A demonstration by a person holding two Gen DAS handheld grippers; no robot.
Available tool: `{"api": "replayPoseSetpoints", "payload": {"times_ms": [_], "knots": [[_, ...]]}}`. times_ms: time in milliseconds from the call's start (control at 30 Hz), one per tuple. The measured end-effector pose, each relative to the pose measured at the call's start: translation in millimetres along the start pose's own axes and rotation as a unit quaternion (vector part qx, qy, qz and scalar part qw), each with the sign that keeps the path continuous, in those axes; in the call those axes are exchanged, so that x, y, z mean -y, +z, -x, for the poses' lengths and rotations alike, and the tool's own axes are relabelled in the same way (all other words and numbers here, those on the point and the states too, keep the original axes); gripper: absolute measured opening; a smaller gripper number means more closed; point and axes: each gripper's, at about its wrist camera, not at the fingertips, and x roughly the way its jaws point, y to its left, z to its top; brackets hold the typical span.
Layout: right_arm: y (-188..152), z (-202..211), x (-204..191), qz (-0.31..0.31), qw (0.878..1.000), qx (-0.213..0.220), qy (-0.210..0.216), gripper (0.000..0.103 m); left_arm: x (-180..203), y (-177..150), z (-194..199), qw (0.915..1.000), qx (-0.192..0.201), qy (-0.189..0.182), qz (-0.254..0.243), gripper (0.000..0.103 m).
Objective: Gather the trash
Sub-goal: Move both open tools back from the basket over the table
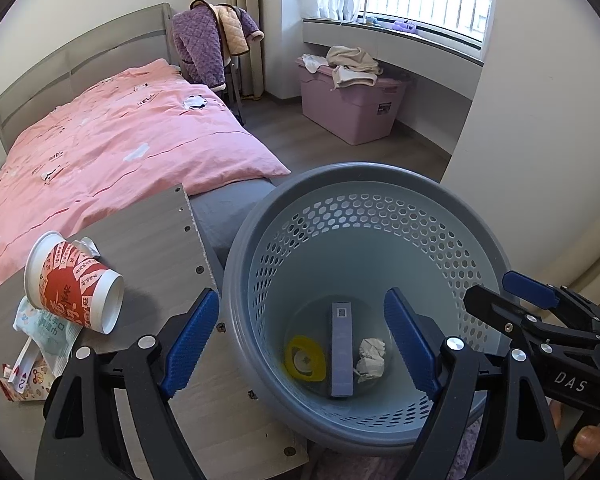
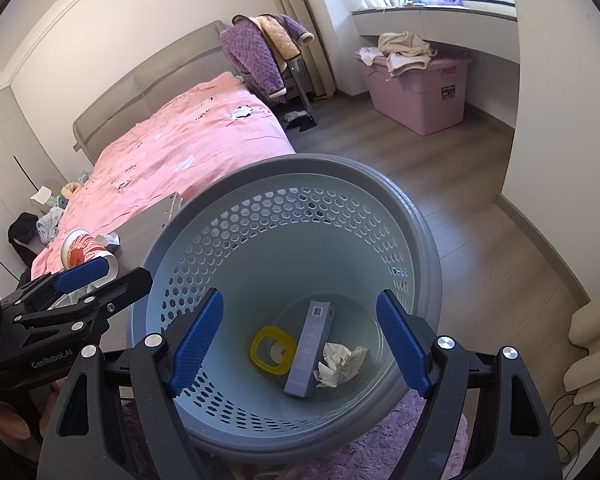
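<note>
Three pieces of trash (a yellow ring [image 2: 271,350], a purple box [image 2: 309,354], a crumpled paper [image 2: 340,364]) are seen on the bin [image 2: 412,216] floor, framed between the right gripper [image 2: 300,346]'s wide-spread, empty jaws. The left gripper [image 1: 298,344] is likewise held open and empty, straddling the bin's rim; a cup [image 1: 74,282] lies tipped near the table [image 1: 156,240]'s left edge, outside the jaws.

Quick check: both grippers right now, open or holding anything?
Left gripper: open, holding nothing.
Right gripper: open, empty, over the trash basket.
</note>
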Motion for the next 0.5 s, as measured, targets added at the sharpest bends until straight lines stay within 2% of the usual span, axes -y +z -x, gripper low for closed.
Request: {"api": "replayPoseSetpoints", "payload": {"times_ms": [500], "knots": [[-6, -1, -21, 0.016, 1.0, -0.001, 0.015, 0.077, -27, -13, 17, 0.9993, 0.01, 0.018, 0.032, 0.081]]}}
